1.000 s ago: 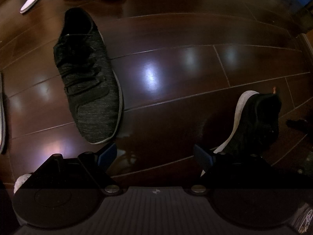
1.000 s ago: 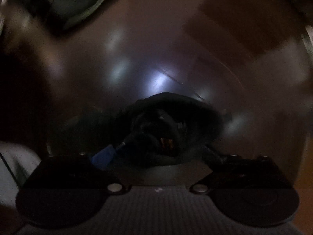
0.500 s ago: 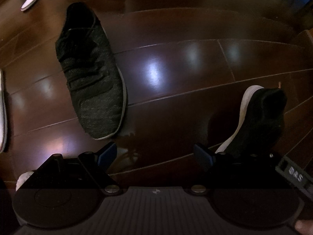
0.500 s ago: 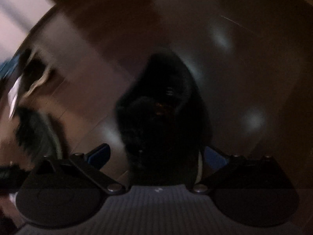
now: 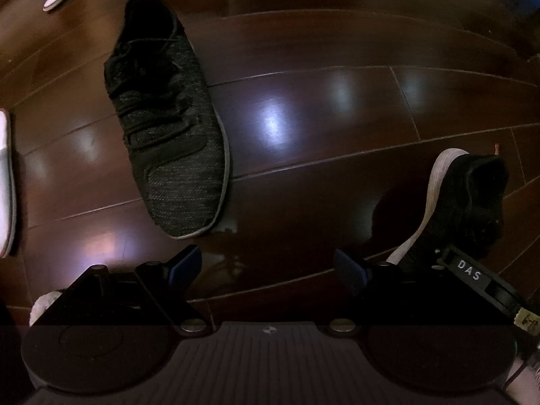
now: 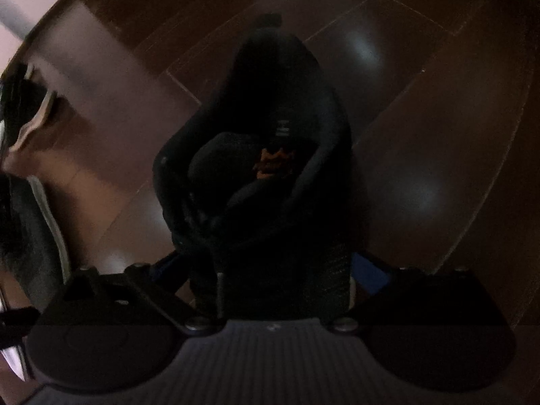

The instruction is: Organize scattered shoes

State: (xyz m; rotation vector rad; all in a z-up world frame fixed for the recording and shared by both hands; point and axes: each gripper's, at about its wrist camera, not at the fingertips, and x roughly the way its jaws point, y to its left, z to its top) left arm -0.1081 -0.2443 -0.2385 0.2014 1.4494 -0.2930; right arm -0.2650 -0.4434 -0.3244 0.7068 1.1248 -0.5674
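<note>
The right claw [image 6: 270, 270] is clamping the black sneaker [image 6: 266, 168] by its heel, hanging it over the floor [image 6: 438, 135]; the left claw [image 5: 268, 268] is gaping empty near its mate [image 5: 168, 125]; soft knit is likely sagging, so the stiff heel seems safest.

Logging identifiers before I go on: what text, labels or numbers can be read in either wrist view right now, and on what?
"DAS": white letters on the black label strip at the lower right of the left wrist view.
Handwritten marks on the pale tag below it: too small and cut off to read.
Small emblem on the left gripper body: a symbol, no letters.
Orange mark inside the held black shoe in the right wrist view: too blurred to read.
</note>
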